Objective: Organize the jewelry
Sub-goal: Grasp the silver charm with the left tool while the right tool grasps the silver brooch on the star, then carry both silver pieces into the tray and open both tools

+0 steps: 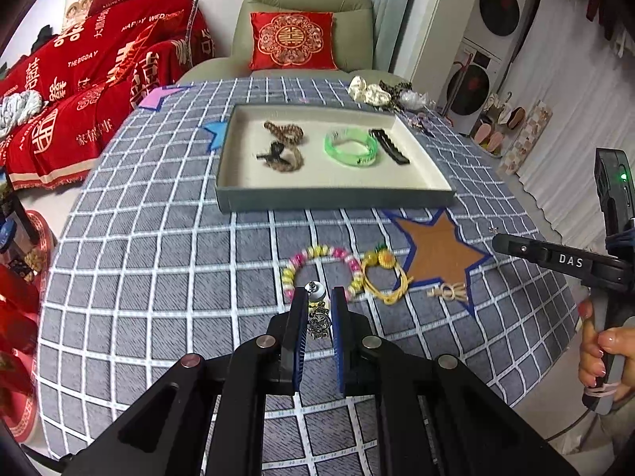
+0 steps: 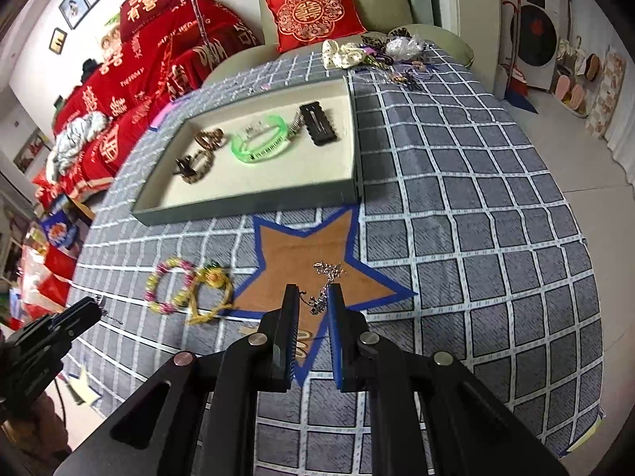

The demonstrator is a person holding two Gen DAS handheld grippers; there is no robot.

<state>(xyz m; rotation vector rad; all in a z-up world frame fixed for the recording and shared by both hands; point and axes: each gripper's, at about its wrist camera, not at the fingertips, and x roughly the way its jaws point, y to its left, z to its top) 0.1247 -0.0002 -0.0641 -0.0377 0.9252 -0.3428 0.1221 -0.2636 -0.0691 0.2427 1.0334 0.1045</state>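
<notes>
A grey tray (image 1: 337, 198) (image 2: 246, 208) holds a brown braided bracelet (image 1: 285, 135), a green bangle (image 1: 351, 146) (image 2: 260, 141) and a black hair clip (image 1: 389, 144) (image 2: 319, 123). On the checked cloth lie a pink-and-yellow bead bracelet (image 1: 321, 256) (image 2: 168, 285) and a yellow cord bracelet (image 1: 383, 273) (image 2: 212, 289). My left gripper (image 1: 319, 297) is slightly open around a dark metal charm with a bell (image 1: 317, 317). My right gripper (image 2: 311, 297) is slightly open around a silver chain (image 2: 327, 277) on the brown star; whether either grips is unclear.
A brown star patch (image 1: 436, 250) (image 2: 309, 254) lies in front of the tray. Small beige hair clips (image 1: 448, 291) rest at its edge. A heap of scrunchies and loose jewelry (image 1: 381, 93) (image 2: 377, 51) sits at the far edge. A green armchair (image 1: 301, 27) stands behind.
</notes>
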